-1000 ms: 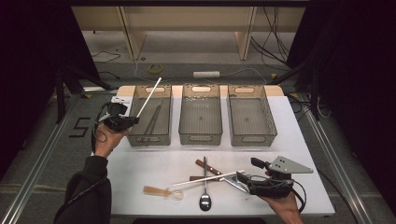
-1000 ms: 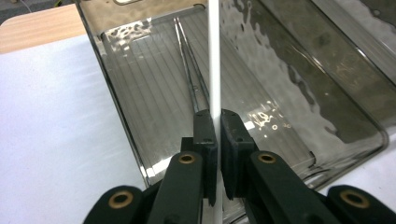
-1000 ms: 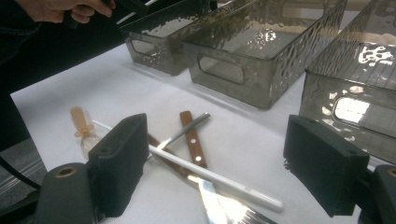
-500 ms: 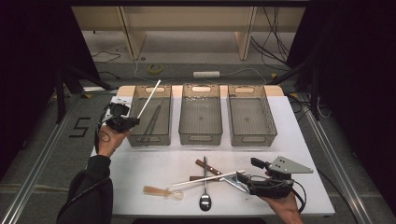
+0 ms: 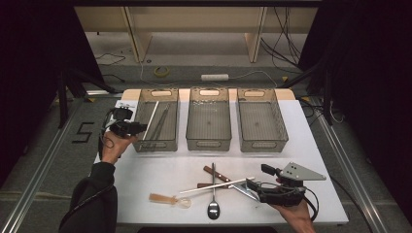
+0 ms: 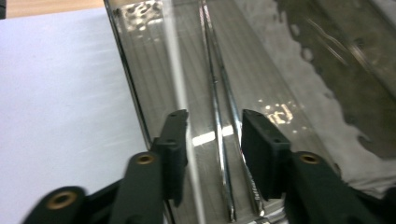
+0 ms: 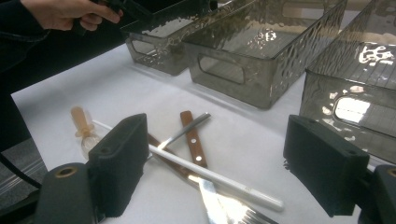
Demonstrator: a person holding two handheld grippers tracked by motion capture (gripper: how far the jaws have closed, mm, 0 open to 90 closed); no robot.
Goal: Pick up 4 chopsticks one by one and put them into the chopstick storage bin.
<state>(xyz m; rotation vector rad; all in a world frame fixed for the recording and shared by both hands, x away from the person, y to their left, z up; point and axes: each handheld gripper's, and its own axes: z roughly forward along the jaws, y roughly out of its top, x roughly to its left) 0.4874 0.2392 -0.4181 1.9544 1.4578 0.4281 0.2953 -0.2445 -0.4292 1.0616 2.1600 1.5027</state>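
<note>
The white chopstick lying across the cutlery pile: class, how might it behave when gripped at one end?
The white chopstick looks straight and thin, so probably stiff and light. It rests across a knife, so it may pivot or roll. Its glossy surface suggests it could slip.

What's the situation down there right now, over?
Left gripper jaws just opened, white chopstick dropped into left bin. Right gripper open beside another white chopstick on the utensil pile. Nothing blocking.

Left gripper (image 6: 214,140): my jaws have just been opening, now parted over the bin (image 6: 135,100). White chopstick (image 6: 180,100) lies just inside the left jaw, loose. Metal tongs (image 6: 219,135) run between the jaws, below, untouched.
</note>
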